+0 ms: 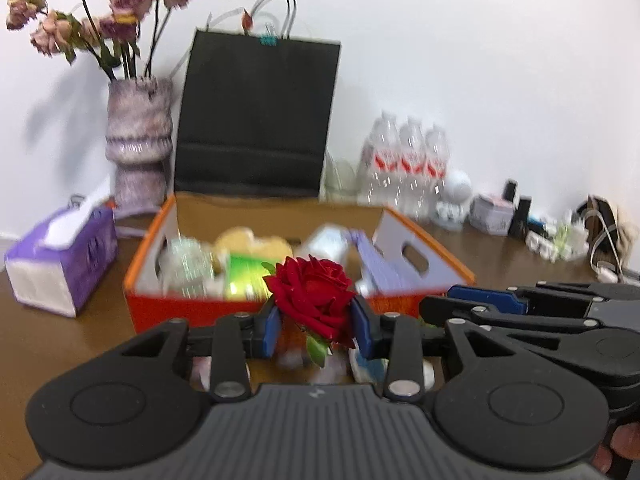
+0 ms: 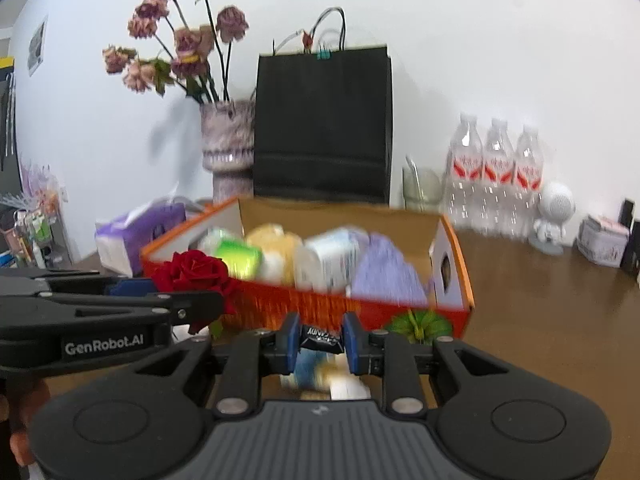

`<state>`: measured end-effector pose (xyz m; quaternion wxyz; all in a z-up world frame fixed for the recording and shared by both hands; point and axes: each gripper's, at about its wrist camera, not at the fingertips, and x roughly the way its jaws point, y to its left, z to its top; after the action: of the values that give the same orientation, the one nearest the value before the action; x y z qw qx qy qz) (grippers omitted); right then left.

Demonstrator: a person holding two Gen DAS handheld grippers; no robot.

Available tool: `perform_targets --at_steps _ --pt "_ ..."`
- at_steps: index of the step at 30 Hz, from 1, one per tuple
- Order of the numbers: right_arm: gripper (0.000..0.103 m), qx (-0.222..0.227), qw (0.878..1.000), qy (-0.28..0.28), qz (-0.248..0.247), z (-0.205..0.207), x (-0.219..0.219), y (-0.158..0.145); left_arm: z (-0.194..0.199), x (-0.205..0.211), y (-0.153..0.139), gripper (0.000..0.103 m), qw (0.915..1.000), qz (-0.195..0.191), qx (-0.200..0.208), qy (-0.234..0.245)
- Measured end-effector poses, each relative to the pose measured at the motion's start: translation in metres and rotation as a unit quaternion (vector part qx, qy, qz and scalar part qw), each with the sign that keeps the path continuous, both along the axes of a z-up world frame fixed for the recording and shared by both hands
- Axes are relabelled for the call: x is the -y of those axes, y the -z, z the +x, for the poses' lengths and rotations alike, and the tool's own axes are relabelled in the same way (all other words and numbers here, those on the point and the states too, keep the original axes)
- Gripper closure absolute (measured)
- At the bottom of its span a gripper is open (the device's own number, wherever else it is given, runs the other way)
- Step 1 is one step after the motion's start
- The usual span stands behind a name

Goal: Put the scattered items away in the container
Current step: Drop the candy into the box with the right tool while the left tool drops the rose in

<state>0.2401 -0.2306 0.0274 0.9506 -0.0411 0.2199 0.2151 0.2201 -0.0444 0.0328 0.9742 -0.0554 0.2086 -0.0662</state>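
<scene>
My left gripper point(image 1: 316, 326) is shut on a red rose point(image 1: 310, 294), held just in front of the near wall of an orange cardboard box point(image 1: 168, 304). The box point(image 2: 280, 300) holds several items, among them a green packet point(image 1: 244, 276) and a purple pack point(image 2: 384, 268). My right gripper point(image 2: 320, 342) is shut on a small black candy wrapper point(image 2: 319, 337), also short of the box's near wall. In the right wrist view the left gripper point(image 2: 192, 300) with the rose point(image 2: 192, 272) shows at the left. The right gripper point(image 1: 444, 304) shows side-on in the left wrist view.
Behind the box stand a black paper bag point(image 1: 256, 116), a vase of dried flowers point(image 1: 138, 140) and three water bottles point(image 1: 404, 156). A purple tissue box point(image 1: 60, 256) lies to the left. Small items point(image 2: 312, 376) lie on the brown table point(image 2: 540, 320) under the grippers.
</scene>
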Motion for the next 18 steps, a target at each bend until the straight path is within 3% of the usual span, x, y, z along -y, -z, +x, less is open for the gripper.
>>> perform_targets --at_steps 7,14,18 --pt "0.081 0.017 0.999 0.031 0.026 0.037 -0.012 -0.026 0.032 -0.014 -0.022 0.065 0.9991 -0.024 0.027 -0.023" --pt "0.081 0.025 0.996 0.068 0.052 0.082 -0.013 -0.041 0.073 -0.021 -0.023 0.065 0.9981 -0.044 0.030 -0.032" --pt "0.081 0.014 0.995 0.071 0.061 0.101 -0.011 -0.037 0.096 -0.025 -0.015 0.065 0.9986 -0.030 0.018 -0.040"
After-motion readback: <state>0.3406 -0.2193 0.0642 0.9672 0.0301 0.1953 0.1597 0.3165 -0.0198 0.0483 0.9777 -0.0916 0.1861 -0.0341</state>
